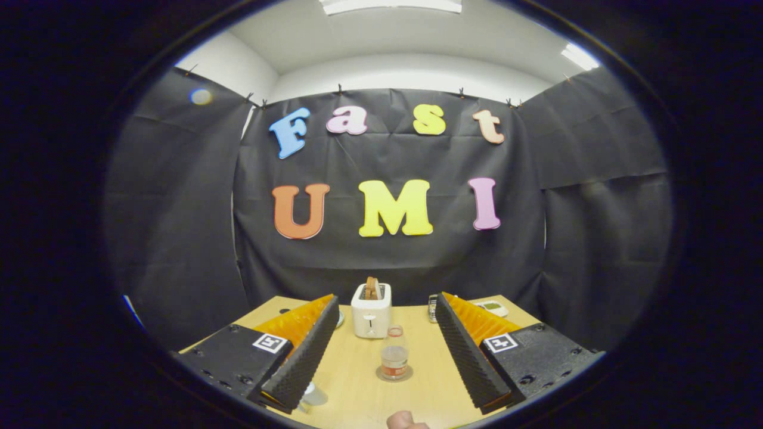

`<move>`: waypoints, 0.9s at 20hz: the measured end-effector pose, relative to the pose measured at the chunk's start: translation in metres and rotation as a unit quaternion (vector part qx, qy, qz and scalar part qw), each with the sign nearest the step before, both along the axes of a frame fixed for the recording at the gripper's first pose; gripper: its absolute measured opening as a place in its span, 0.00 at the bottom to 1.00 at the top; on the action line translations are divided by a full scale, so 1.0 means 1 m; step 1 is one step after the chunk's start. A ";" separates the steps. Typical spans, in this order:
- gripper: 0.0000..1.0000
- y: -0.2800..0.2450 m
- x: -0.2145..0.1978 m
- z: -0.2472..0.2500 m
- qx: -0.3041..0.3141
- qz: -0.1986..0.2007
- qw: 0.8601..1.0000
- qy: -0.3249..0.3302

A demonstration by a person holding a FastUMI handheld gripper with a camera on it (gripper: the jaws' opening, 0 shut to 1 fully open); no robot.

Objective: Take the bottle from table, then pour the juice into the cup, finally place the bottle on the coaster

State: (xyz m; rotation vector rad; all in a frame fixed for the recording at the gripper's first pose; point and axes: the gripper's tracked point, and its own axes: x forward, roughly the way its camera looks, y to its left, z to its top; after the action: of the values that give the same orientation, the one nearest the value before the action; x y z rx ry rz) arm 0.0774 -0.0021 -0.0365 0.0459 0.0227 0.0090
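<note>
The bottle (394, 353) stands upright on its coaster (394, 375) between the gripper (381, 345)'s wide-apart, empty fingers, toaster (371, 310) beyond; the task looks essentially complete.

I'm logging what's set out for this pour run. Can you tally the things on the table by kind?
Bottle: 1, standing on the coaster between the open fingers of the tool
Coaster: 1
Toaster: 1, beyond the bottle
Cup: 1, partly hidden by a finger
Small devices: 2, at the table's far side
Total: 6
</note>
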 end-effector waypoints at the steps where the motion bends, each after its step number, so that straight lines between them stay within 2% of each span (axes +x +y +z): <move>1: 1.00 -0.001 -0.004 0.004 0.009 0.001 1.000 0.006; 5: 1.00 0.004 -0.020 0.022 0.041 0.016 0.999 0.011; 8: 1.00 0.002 -0.032 0.024 0.007 0.006 1.000 0.005; 12: 1.00 -0.011 -0.046 0.034 -0.050 -0.028 0.998 -0.029; 18: 1.00 -0.017 -0.061 0.048 -0.031 -0.025 0.997 -0.066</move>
State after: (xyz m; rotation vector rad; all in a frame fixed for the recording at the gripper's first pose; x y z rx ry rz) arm 0.0165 -0.0192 0.0115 -0.0168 -0.1099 -0.0392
